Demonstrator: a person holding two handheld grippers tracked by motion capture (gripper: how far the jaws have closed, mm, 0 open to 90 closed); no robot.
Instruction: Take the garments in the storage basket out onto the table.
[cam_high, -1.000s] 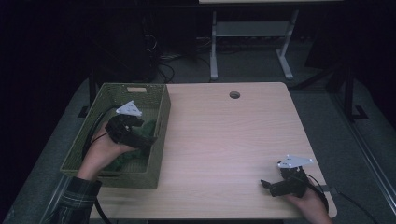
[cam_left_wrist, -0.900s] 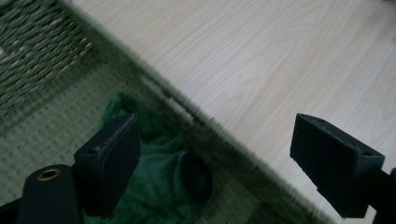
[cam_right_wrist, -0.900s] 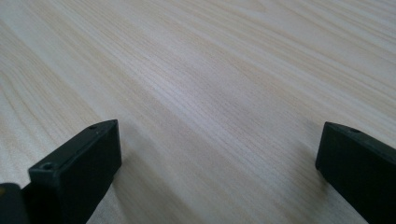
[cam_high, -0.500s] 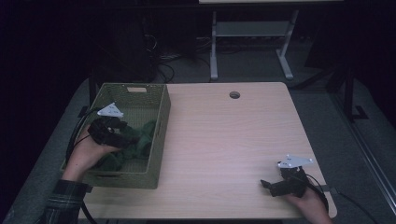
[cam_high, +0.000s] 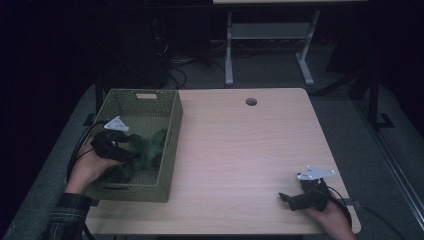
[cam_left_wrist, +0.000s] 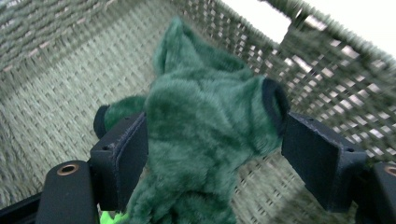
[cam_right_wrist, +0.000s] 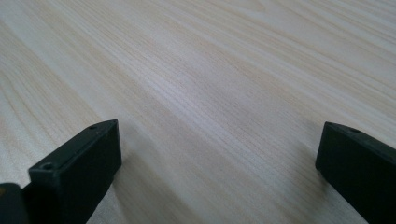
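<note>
1. High view: my left gripper (cam_high: 131, 155) sits inside the green woven basket (cam_high: 172, 150) at the table's left edge, down on the dark green plush toy (cam_high: 150, 150) lying on the basket floor. The grey three-cornered plate on top of it is visible, and the hand holding it comes in over the basket's near-left wall. A plaid sleeve (cam_high: 67, 217) is at the bottom left. My right gripper (cam_high: 284, 197) rests low on the light wood table (cam_high: 240, 145) near the front right corner, well apart from the basket, jaws pointing left. A round cable hole (cam_high: 251, 102) sits near the table's far edge.

2. Left gripper view: the plush toy (cam_left_wrist: 205, 140) is squarely between the two black jaws. The jaws have just been closing in with the toy between them. The left pad (cam_left_wrist: 133, 158) touches the fur; the right pad (cam_left_wrist: 317, 158) stands just beside the toy's dark-rimmed edge with a sliver of basket weave between them, so the jaws are wide and not yet clamped. The picture is blurry, so I cannot tell how hard the left side presses. The woven basket wall (cam_left_wrist: 327, 70) runs behind and to the right, the basket floor to the left. A bit of bright green shows at the bottom under the toy.

3. Right gripper view: both black jaws are spread wide with only bare table (cam_right_wrist: 210, 93) wood grain between them; nothing is gripped.
</note>
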